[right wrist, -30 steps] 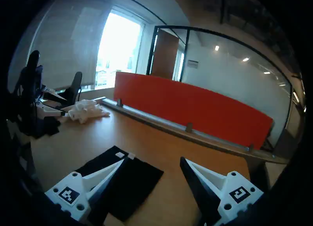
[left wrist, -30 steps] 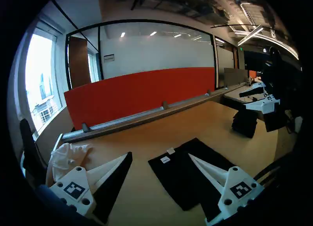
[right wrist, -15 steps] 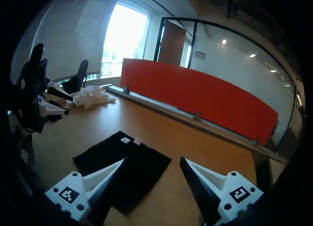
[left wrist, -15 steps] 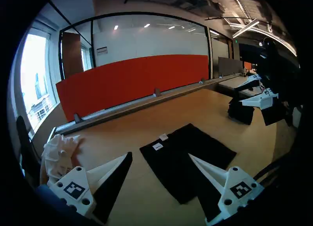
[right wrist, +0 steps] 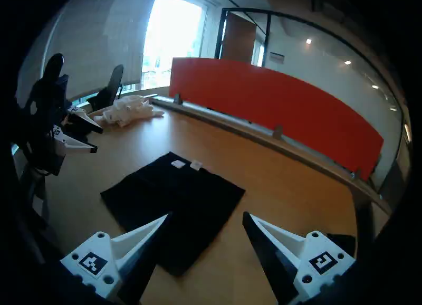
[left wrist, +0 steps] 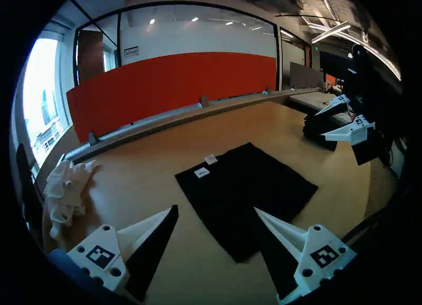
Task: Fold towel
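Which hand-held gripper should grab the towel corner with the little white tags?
Left, probably. The white tags sit at the black towel's far-left corner, nearer the open left hand-held gripper; the right hand-held gripper is across the towel.

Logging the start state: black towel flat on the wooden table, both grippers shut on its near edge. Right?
No. The black towel lies flat on the wooden table, but the left gripper and right gripper are open, holding nothing; the left and right gripper views show it.

black towel [left wrist: 248,183]: near edge partly hidden behind left gripper [left wrist: 215,208] finger; towel's tags [left wrist: 201,172] too small to read.
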### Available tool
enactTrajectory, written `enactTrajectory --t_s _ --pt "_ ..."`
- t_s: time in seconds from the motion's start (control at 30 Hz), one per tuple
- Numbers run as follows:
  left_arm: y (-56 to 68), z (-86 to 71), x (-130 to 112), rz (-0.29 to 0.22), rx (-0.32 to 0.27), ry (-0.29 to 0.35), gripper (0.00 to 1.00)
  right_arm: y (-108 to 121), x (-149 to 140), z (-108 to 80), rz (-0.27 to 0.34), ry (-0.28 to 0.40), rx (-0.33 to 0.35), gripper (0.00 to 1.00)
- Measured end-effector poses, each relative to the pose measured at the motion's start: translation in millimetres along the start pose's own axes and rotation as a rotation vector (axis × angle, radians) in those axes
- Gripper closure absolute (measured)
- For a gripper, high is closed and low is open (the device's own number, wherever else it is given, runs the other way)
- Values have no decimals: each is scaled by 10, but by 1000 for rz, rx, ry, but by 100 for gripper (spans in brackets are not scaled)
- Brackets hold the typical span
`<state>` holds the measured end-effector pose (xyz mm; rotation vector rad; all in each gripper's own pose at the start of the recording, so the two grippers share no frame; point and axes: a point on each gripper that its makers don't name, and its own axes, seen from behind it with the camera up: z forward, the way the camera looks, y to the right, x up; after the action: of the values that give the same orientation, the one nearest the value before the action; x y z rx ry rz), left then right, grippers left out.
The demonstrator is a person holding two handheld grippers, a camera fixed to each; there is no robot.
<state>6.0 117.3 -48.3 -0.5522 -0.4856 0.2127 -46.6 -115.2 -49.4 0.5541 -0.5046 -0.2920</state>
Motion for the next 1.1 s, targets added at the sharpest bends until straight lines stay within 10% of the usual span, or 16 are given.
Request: enactTrajectory --t_s 1.1 --pt "345 423 -1082 19 -101 -236 5 -411 -1163 436 -5 -222 104 0"
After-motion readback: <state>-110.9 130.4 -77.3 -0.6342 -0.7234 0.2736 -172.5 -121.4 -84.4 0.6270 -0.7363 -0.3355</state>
